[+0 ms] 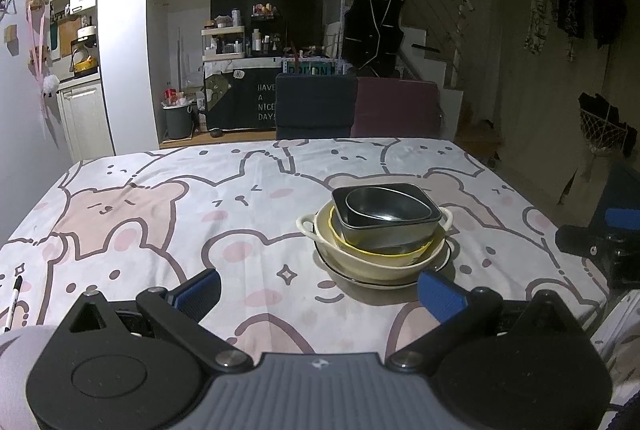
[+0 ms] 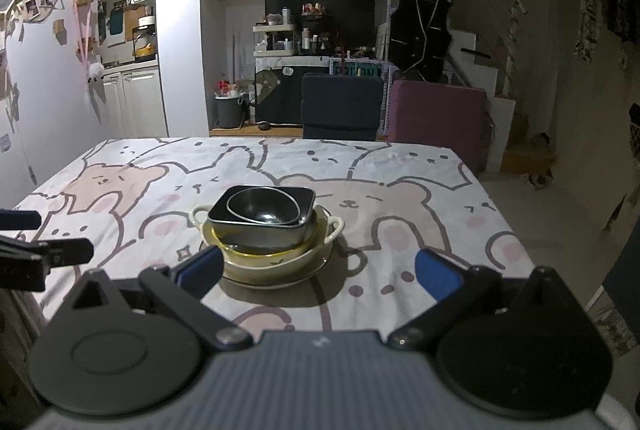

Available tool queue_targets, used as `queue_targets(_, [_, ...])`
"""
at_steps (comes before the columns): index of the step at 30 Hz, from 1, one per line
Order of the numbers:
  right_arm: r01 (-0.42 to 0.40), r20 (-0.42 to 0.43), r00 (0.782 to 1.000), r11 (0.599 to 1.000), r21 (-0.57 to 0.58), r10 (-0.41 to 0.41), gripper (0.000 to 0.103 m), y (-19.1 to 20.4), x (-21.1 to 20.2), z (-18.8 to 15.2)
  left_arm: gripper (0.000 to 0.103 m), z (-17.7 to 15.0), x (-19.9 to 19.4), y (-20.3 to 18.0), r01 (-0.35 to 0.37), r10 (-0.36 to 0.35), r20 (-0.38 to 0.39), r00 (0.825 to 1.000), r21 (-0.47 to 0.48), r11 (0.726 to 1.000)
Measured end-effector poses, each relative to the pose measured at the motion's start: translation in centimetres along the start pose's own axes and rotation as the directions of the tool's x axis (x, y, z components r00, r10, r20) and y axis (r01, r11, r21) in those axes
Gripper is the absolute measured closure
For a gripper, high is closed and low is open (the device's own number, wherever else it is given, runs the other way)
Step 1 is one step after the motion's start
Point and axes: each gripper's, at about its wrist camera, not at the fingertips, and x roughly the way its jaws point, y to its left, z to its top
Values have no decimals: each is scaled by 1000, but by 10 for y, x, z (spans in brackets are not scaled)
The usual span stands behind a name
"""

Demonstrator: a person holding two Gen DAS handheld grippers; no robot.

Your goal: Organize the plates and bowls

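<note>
Both grippers hang wide apart and empty above the near edge of a table: the left gripper (image 1: pixel 318 292) with its blue-padded fingers (image 1: pixel 440 295) spread, the right gripper (image 2: pixel 320 272) likewise spread, neither touching any dish. Between and just beyond them, on the bear-print tablecloth (image 1: pixel 160 222), stands one nested stack. A white plate (image 1: pixel 384 280) with a dark rim lies at the bottom; on it sits a cream two-handled bowl (image 1: pixel 372 262), then a yellow-rimmed bowl (image 1: pixel 400 253), then a dark rectangular dish (image 1: pixel 386 232) holding a rounded dark bowl (image 1: pixel 384 206) (the topmost piece, tilted slightly in the right wrist view). The stack sits right of centre for the left camera, left of centre for the right. A black marker pen (image 1: pixel 13 304) lies at the cloth's left edge, well apart from the stack.
</note>
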Motion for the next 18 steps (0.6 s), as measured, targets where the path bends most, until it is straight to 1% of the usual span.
queue_targets(18, [-16,-10,1000,1000,-2,16,1,3,0,0,0,2,-3,-1,17,-17,5,1000,-3,1000])
